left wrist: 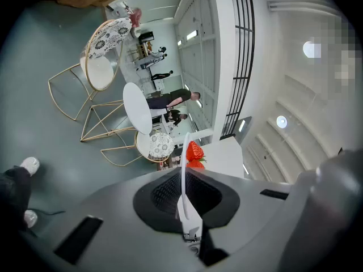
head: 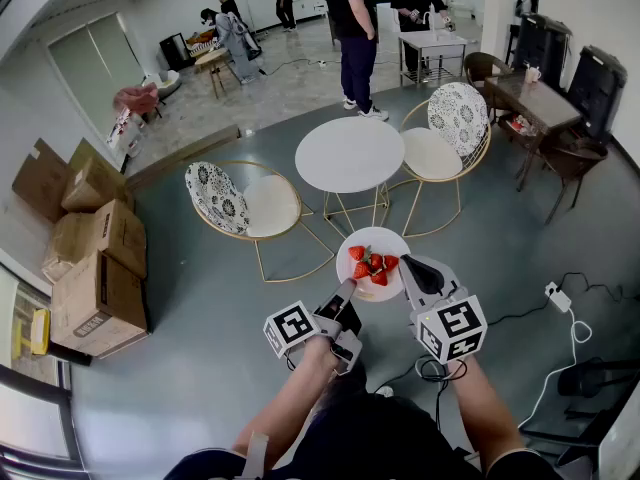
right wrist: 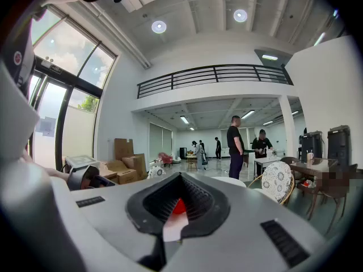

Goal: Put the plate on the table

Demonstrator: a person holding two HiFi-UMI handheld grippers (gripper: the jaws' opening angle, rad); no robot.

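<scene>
A white plate point(head: 381, 241) carrying several strawberries point(head: 372, 265) hangs in the air over the grey floor, just in front of the round white table point(head: 349, 154). My left gripper point(head: 347, 290) is shut on the plate's near left rim. My right gripper point(head: 408, 270) is shut on its right rim. In the left gripper view the plate's rim point(left wrist: 184, 169) stands edge-on between the jaws, with a strawberry point(left wrist: 194, 151) beyond it. The right gripper view has a bit of white plate point(right wrist: 173, 226) and a red strawberry point(right wrist: 178, 207) between the jaws.
Two gold-framed chairs with patterned backs point(head: 245, 203) point(head: 445, 133) flank the round table. Cardboard boxes point(head: 95, 268) are stacked at the left. A power strip with cables point(head: 557, 296) lies on the floor at the right. People point(head: 352, 28) stand beyond the table. A dark table point(head: 535, 98) is at the far right.
</scene>
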